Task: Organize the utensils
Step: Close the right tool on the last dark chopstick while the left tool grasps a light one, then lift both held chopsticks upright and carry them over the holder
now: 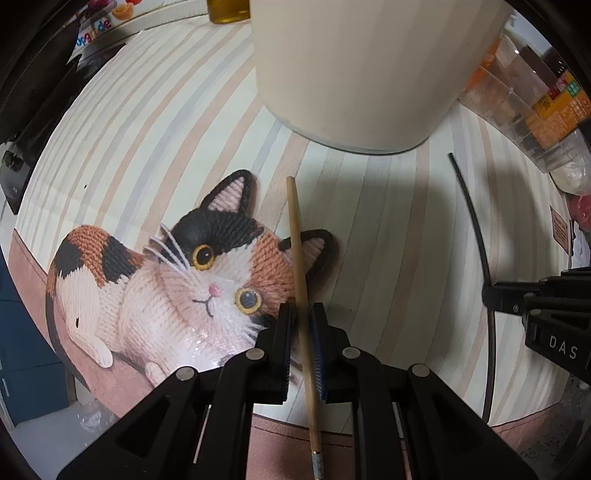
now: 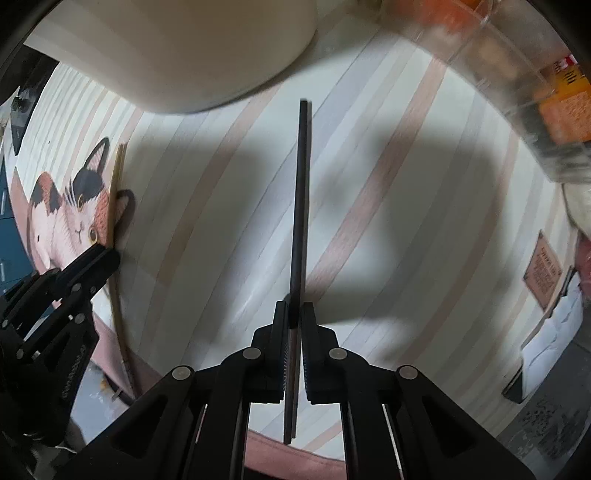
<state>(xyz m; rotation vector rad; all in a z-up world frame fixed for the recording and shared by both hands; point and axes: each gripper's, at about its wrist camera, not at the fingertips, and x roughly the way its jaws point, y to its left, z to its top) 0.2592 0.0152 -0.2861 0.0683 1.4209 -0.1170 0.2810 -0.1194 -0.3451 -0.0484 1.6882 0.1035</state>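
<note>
My left gripper (image 1: 303, 314) is shut on a light wooden chopstick (image 1: 297, 243) that points forward over the striped mat with a knitted-cat print (image 1: 177, 273). My right gripper (image 2: 294, 312) is shut on a black chopstick (image 2: 301, 192) that points forward toward a cream cylindrical holder (image 2: 207, 48). In the left wrist view the holder (image 1: 362, 66) stands just ahead, and the right gripper (image 1: 495, 299) with the black chopstick (image 1: 476, 229) is at the right. In the right wrist view the left gripper (image 2: 107, 254) and wooden chopstick (image 2: 116, 184) are at the left.
A clear plastic container with orange labels (image 1: 535, 99) stands at the right, also in the right wrist view (image 2: 528, 74). A jar of yellow liquid (image 1: 227, 11) sits behind the holder. A brown tag (image 2: 545, 277) lies at the mat's right edge.
</note>
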